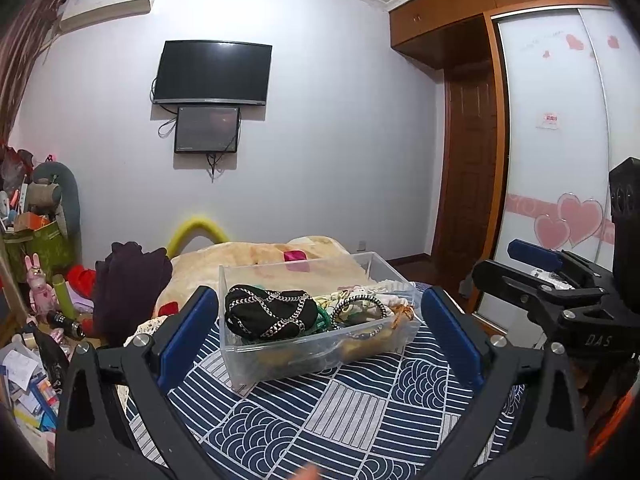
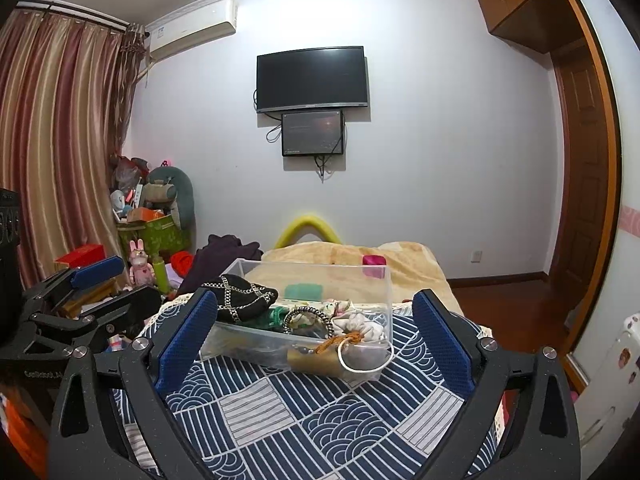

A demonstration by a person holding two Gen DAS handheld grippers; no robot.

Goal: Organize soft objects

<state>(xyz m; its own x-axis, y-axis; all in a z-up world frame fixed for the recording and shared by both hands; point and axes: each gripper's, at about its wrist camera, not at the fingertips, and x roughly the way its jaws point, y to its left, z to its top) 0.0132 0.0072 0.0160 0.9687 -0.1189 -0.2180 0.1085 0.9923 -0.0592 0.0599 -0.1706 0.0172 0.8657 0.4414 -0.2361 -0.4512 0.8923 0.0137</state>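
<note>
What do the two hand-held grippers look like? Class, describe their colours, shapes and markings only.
The left gripper and the right gripper match: matte black angular frames with triangular cut-outs, silver round bolts, and flat fingers faced with textured blue pads. Pale lettering marks each gripper's black body. No cables or sleeves are visible.

Spread left hand-held gripper (image 1: 320,334) faces filled bin (image 1: 320,354).
</note>
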